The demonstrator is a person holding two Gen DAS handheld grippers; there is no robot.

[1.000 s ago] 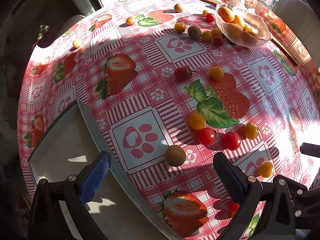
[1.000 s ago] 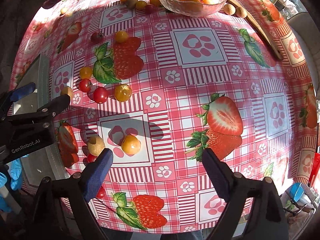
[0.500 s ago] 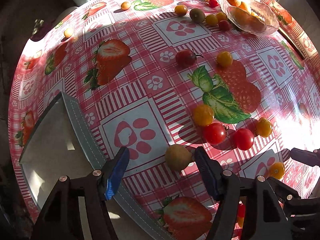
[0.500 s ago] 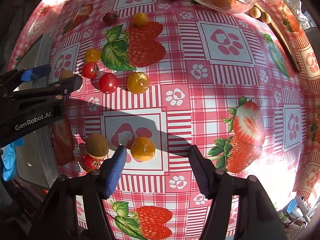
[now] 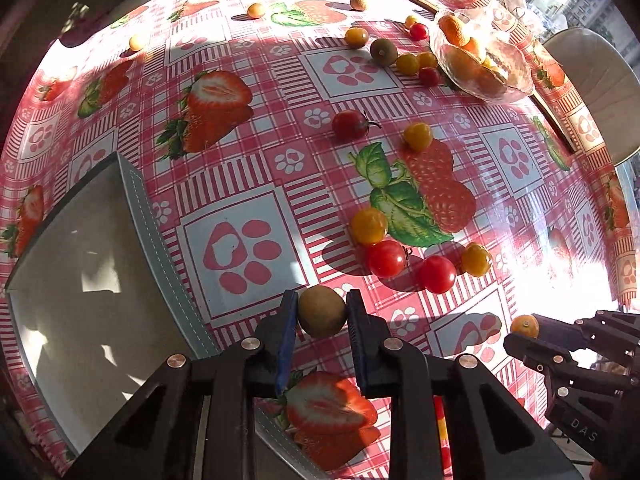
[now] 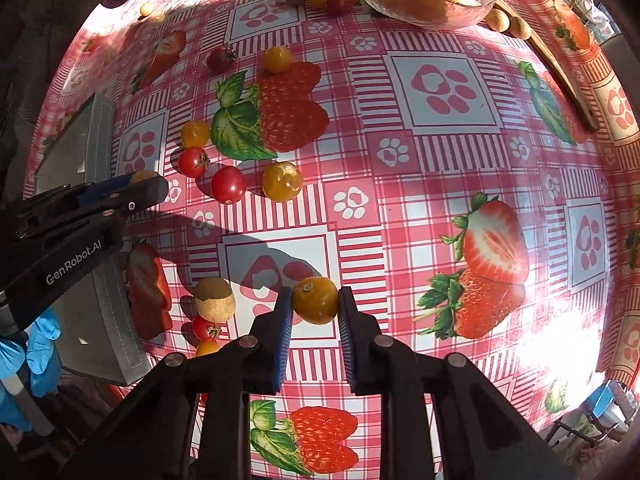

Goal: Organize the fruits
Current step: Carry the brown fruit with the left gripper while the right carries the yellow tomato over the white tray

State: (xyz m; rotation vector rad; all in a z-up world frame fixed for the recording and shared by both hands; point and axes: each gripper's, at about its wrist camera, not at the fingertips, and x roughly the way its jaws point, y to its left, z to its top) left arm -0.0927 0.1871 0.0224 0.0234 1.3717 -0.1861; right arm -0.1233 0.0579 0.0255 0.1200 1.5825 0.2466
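At lower centre of the left wrist view, the left gripper (image 5: 322,314) was clamped on a brown round fruit (image 5: 322,316), both blue pads touching its sides, just above the tablecloth (image 5: 280,136). A grey tray (image 5: 80,280) lay at lower left, beside the gripper. At lower centre of the right wrist view, the right gripper (image 6: 315,300) was clamped on a yellow tomato (image 6: 316,300). Two red tomatoes (image 5: 386,258) sat at centre right. A glass bowl (image 5: 516,80) of fruit stood at upper right.

A home dining table: strawberry-print tablecloth (image 5: 400,100), glass fruit bowl (image 5: 486,60), chair (image 5: 592,84)
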